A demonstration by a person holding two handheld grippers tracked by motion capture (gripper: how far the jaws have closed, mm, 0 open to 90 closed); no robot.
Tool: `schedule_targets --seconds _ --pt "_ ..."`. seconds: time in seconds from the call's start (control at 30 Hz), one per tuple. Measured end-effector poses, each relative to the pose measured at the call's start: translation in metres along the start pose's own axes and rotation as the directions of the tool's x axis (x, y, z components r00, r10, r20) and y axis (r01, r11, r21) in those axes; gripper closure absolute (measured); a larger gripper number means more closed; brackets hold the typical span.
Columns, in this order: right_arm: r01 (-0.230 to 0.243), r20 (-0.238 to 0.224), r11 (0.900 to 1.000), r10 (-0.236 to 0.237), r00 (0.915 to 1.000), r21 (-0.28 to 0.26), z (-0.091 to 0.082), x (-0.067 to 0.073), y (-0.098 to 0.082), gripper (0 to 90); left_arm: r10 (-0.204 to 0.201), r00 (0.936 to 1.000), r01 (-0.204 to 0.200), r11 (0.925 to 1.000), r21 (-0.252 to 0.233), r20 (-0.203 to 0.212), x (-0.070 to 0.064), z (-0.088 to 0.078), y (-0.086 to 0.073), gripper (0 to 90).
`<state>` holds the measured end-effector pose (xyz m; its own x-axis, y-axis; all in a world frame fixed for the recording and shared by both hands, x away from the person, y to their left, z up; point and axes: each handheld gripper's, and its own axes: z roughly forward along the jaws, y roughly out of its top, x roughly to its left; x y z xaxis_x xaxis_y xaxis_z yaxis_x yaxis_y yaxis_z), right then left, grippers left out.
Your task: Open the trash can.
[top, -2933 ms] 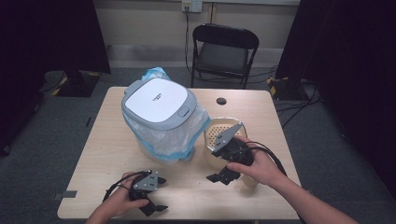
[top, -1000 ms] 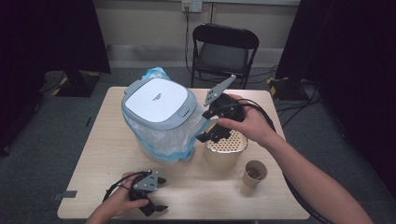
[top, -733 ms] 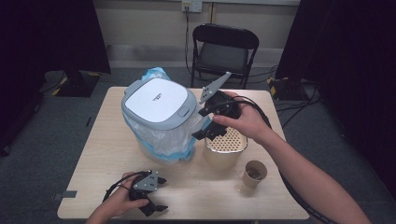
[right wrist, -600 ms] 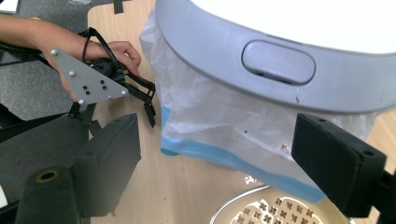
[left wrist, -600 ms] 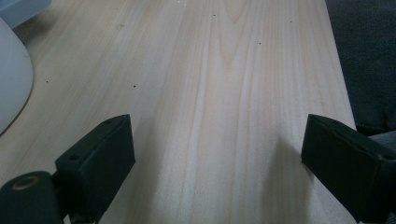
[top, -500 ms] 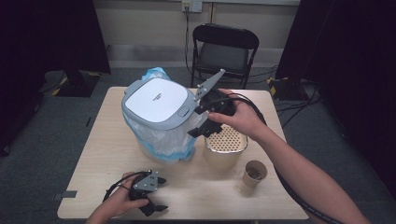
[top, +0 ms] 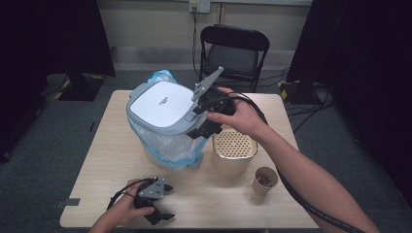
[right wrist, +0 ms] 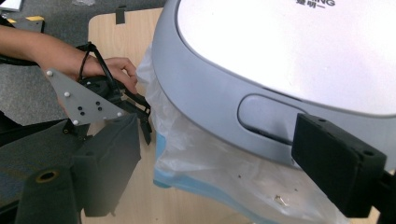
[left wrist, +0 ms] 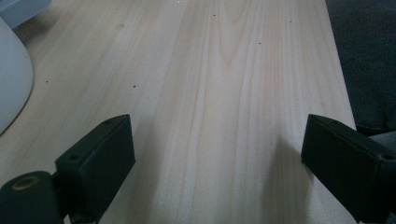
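The right tool [top: 201, 109], jaws wide and empty, hovers at the bin [top: 163, 121] lid's front latch [right wrist: 266, 114], likely to press it; the left tool [top: 154, 204] rests open near the table's [top: 107, 145] near edge.

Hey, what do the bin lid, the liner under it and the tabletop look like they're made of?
Bin lid: likely moulded plastic, a glossy white panel in a matte grey rim with a recessed button.
Liner: thin translucent plastic film, crinkled, with a blue layer showing beneath.
Tabletop: pale wood or wood-look laminate; it shows long grain lines and a smooth matte face, so which of the two is unclear.
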<state>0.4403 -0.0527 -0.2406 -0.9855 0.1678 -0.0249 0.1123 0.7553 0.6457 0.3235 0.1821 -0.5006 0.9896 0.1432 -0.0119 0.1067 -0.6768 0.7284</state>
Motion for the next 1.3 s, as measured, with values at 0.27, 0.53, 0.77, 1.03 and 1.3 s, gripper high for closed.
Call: schedule_targets --seconds 0.27,0.53,0.77,1.03,1.3 --pt "0.009 -0.010 1.000 -0.009 0.9999 -0.006 0.007 0.000 0.005 15.2 0.000 1.0000 0.000 1.0000 -0.001 0.001 0.000 0.000 0.000 9.1" --pt "-0.009 -0.010 1.000 0.009 0.9999 -0.027 0.008 -0.003 0.003 14.0 0.000 1.0000 0.000 1.0000 -0.001 0.001 0.000 0.000 0.000 9.1" --pt "-0.016 -0.013 1.000 0.015 0.9998 -0.008 0.008 -0.004 0.003 13.8 0.000 1.0000 0.000 1.0000 -0.001 0.001 0.000 0.000 0.000 9.1" --pt "-0.023 -0.003 1.000 0.023 0.9997 -0.006 0.006 -0.008 0.000 15.1 0.003 1.0000 -0.003 1.0000 0.004 0.002 0.000 0.000 0.000 8.6" --pt "-0.021 -0.003 1.000 0.021 0.9998 -0.020 -0.001 -0.004 -0.007 15.2 0.003 1.0000 -0.003 1.0000 0.004 0.002 0.000 0.000 0.000 8.5"
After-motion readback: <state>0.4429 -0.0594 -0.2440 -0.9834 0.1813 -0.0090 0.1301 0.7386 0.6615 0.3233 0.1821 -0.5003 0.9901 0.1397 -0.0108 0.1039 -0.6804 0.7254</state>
